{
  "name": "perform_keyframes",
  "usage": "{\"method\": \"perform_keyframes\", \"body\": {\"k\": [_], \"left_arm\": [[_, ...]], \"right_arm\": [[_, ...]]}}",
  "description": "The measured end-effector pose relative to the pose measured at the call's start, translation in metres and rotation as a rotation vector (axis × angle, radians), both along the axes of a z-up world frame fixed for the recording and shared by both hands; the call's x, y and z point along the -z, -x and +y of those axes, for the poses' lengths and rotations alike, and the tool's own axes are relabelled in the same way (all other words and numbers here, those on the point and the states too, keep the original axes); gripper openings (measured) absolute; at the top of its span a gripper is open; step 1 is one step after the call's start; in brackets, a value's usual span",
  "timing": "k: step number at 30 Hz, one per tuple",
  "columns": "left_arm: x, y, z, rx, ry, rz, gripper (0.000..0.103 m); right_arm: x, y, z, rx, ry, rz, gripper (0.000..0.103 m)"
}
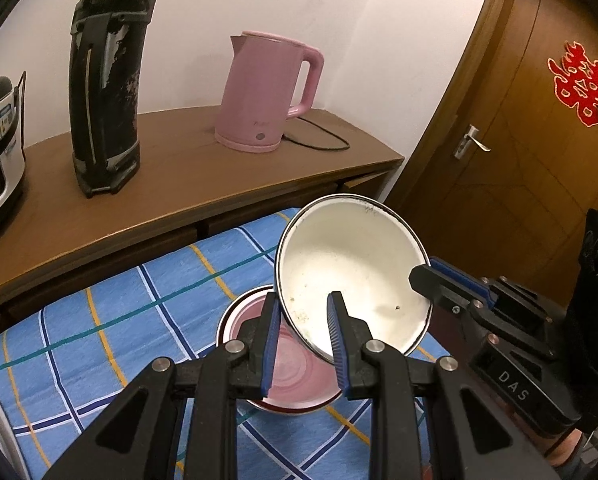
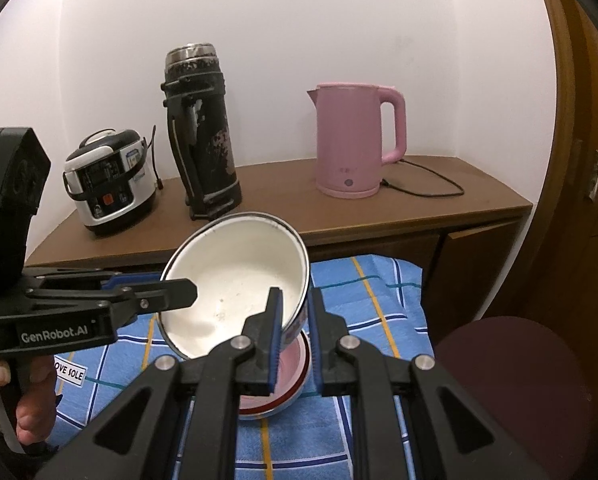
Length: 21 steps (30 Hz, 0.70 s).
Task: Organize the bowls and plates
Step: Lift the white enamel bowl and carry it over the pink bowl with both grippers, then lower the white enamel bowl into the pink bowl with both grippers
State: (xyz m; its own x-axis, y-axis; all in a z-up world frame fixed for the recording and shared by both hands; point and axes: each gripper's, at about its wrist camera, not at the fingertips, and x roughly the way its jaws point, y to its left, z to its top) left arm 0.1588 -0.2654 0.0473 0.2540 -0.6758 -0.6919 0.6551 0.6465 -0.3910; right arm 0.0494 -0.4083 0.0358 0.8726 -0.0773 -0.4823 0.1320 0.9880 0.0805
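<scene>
White enamel bowl (image 1: 351,276) hangs tilted above the pink bowl (image 1: 299,376), mouth turned toward both cameras; both tongs grasp its rim on opposite sides. Left gripper (image 1: 305,312) is clenched over the near-left rim, one finger inside; right gripper (image 2: 295,304) is clamped on the wall at the other side. Judged light, rigid, glossy, so likely slippery; chips by the rim suggest the enamel is brittle. The rim is the sound place to hold. Pink bowl sits on the blue plaid cloth (image 1: 111,304), directly beneath. Readable: "DAS" and "GenRobot.AI" on the gripper bodies, "OVE SOLE" on a cloth label (image 2: 69,372). Beyond, on the wooden counter (image 1: 179,184): rice cooker (image 2: 109,184), black flask (image 2: 201,132), pink kettle (image 2: 355,140). Red paper character (image 1: 579,84) on the door.
</scene>
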Motion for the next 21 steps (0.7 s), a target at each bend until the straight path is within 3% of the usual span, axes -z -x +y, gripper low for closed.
{"method": "perform_keyframes", "body": {"k": [21], "left_arm": [[0.025, -0.013, -0.003, -0.009, -0.061, 0.063, 0.026]], "right_arm": [[0.015, -0.017, 0.003, -0.021, -0.003, 0.059, 0.013]]}}
